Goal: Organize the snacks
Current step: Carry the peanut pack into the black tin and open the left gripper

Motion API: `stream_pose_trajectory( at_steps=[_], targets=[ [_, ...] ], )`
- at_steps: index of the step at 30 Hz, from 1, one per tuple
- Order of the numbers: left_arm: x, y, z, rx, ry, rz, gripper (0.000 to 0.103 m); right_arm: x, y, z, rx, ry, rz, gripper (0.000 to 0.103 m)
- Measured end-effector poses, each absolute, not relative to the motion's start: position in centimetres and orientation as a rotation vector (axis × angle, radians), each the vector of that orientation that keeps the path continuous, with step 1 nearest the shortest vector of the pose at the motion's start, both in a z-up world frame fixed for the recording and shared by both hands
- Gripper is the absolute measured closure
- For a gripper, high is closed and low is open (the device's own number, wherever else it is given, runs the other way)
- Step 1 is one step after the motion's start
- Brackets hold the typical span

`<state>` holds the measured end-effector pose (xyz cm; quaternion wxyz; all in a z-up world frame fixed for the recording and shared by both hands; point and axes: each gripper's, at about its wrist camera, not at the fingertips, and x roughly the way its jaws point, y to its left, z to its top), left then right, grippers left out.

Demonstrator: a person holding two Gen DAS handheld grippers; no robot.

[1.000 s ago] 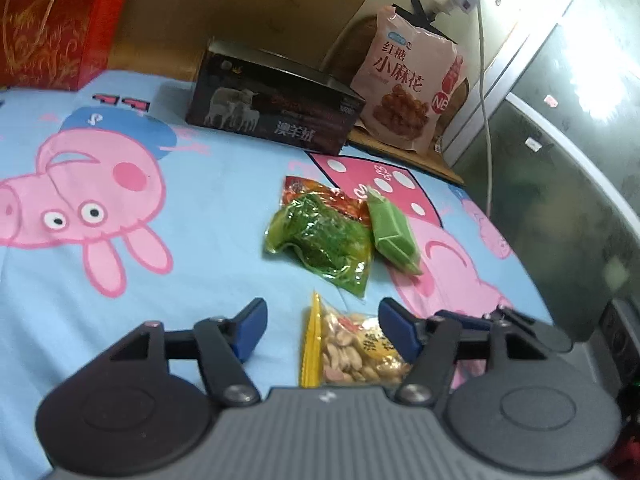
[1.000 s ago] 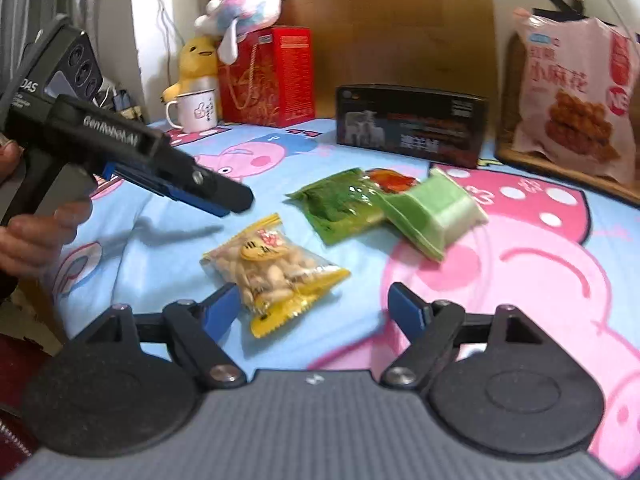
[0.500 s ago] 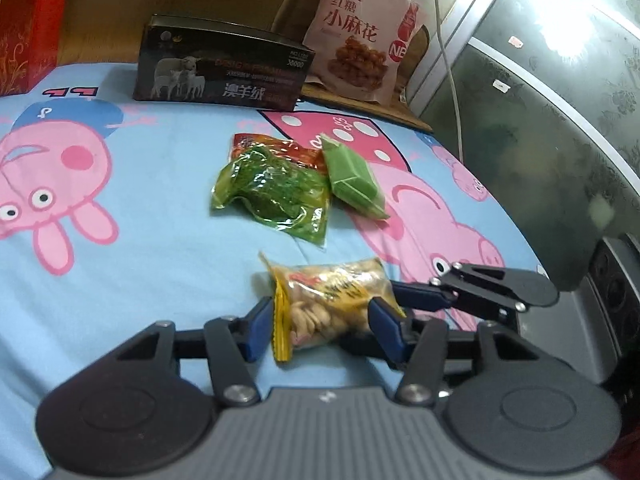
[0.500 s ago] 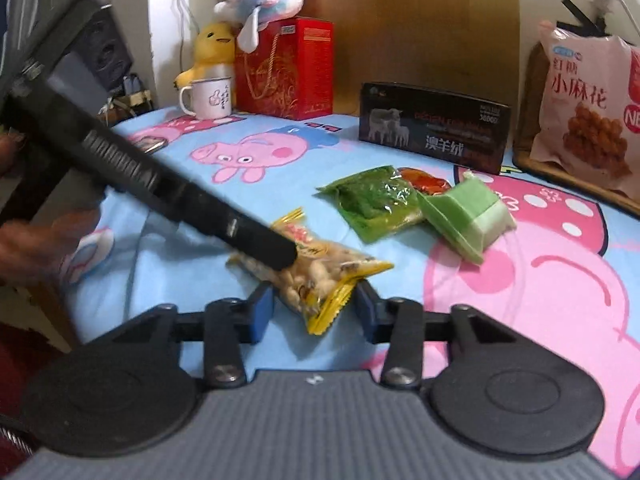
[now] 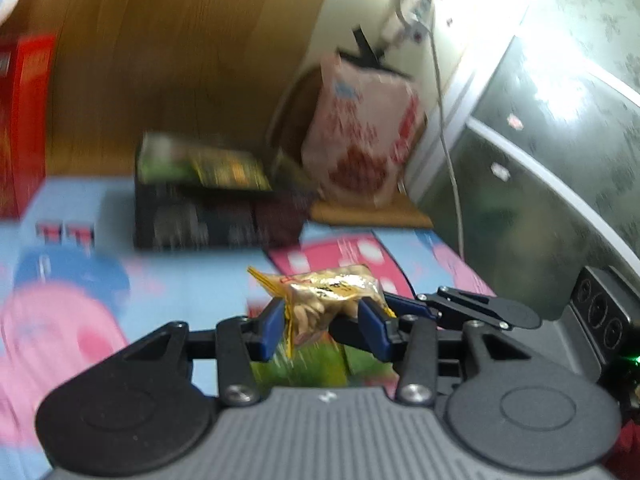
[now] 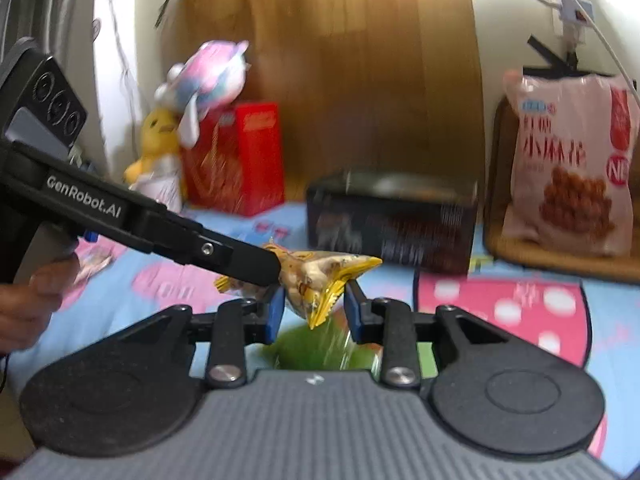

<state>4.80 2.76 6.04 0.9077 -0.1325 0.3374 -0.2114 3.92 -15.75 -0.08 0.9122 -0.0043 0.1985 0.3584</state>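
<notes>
The peanut packet [image 5: 328, 296] is pinched at opposite ends by the left gripper [image 5: 320, 326] and the right gripper [image 6: 314, 312], both having just closed, and held above the cartoon bedsheet [image 6: 520, 320].

Yellow peanut packet [image 5: 328, 296] aloft, crumpled; green packets [image 6: 316, 346] below

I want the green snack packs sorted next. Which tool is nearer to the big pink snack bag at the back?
Neither clearly: the left tool and right tool are both clamped on the peanut packet, raised over the sheet, with the pink snack bag well beyond them.
</notes>
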Motion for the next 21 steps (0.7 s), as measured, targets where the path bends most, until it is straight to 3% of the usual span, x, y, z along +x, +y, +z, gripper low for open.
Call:
stream_pose_trajectory(
  at_steps=[11,13,15,18,21],
  targets=[
    [17.4,6.1,7.3,-0.294,0.635,-0.258,0.061,16.7,-9.7,1.5,0.01,0.356,0.684,0.068],
    [19.3,6.5,6.2,-0.286,0.634,-0.2,0.057,18.3,-8.4,0.6,-0.003,0.359,0.671,0.064],
    [20.8,6.6,4.9,-0.267,0.658,-0.157,0.056,19.9,-7.4,-0.3,-0.015,0.393,0.666,0.051],
    [20.3,7.2,4.1,-0.281,0.654,-0.141,0.056,20.6,-8.0,-0.7,0.003,0.43,0.637,0.049],
    [17.9,7.7,4.6,-0.287,0.598,-0.153,0.056,18.5,-11.7,0.0,0.074,0.412,0.639,0.038]
  ],
)
